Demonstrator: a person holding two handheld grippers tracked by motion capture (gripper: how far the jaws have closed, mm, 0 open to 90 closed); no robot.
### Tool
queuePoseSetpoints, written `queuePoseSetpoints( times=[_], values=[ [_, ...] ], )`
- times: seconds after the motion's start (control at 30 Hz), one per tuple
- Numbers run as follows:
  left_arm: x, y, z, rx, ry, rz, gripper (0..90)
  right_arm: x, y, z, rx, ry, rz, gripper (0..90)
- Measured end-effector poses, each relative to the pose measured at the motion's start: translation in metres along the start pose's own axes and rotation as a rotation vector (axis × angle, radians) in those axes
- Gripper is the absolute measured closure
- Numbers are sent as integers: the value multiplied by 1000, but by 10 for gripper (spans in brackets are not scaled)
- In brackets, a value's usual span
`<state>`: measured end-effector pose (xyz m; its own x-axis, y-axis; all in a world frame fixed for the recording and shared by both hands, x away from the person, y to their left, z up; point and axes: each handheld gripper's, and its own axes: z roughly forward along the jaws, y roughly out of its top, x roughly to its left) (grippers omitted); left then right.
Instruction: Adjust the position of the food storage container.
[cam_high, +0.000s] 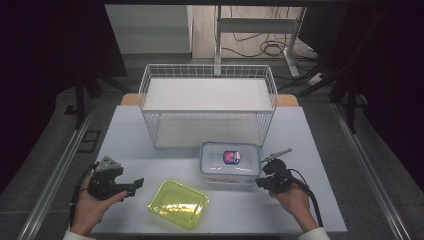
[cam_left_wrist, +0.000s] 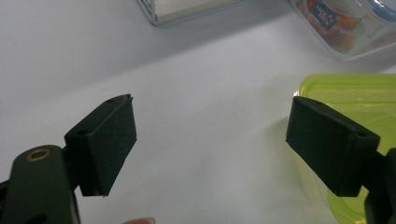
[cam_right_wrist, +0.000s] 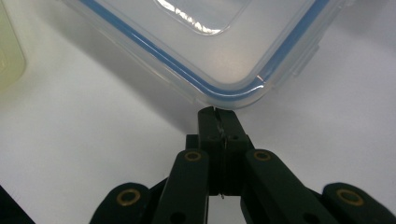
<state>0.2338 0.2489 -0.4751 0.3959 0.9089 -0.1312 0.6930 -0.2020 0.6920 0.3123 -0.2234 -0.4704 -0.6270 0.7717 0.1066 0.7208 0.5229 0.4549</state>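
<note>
A clear lidded box (cam_high: 230, 162) with a blue seal and a red-and-blue label sits mid-table, with food inside. A yellow-green tray (cam_high: 178, 204) lies in front of it to the left. My left gripper (cam_high: 136, 184) rests left of the tray, jaws wide open and bare. In the left gripper view, the left gripper (cam_left_wrist: 212, 140) spans bare table, its right pad beside the tray (cam_left_wrist: 359, 93). My right gripper (cam_high: 260, 181) is shut at the box's front right corner. In the right gripper view, the right gripper (cam_right_wrist: 218, 114) touches just under the lid's corner (cam_right_wrist: 238, 88).
A white wire rack (cam_high: 207, 102) with two shelves stands behind the box on the white table (cam_high: 130, 145). The rack's corner (cam_left_wrist: 182, 11) and the box (cam_left_wrist: 345, 28) show at the top of the left gripper view. A lid flap (cam_right_wrist: 308, 60) juts out.
</note>
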Motion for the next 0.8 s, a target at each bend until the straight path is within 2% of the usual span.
queuePoseSetpoints(
  times=[0.37,0.47,0.53,0.6,0.63,0.73,0.77,0.8],
  values=[
    [0,0,1,0,2,-1,157,-7,5,2,-12,-6,28,890],
    [0,-1,1,3,1,-1,157,-10,3,-4,-11,-15,34,890],
    [1,-1,0,3,2,-1,157,-20,3,-14,-21,-45,65,890],
    [1,-1,0,2,2,-1,157,-23,5,-16,-25,-52,75,889],
    [1,0,0,-2,2,-2,157,-29,10,-19,-31,-75,87,889],
    [0,0,0,-3,2,-1,157,-33,19,-18,-44,-86,98,889],
    [0,1,0,-2,1,0,157,-36,30,-15,-49,-102,105,889],
    [0,1,0,-2,1,0,156,-36,30,-15,-49,-102,105,889]
  ],
)
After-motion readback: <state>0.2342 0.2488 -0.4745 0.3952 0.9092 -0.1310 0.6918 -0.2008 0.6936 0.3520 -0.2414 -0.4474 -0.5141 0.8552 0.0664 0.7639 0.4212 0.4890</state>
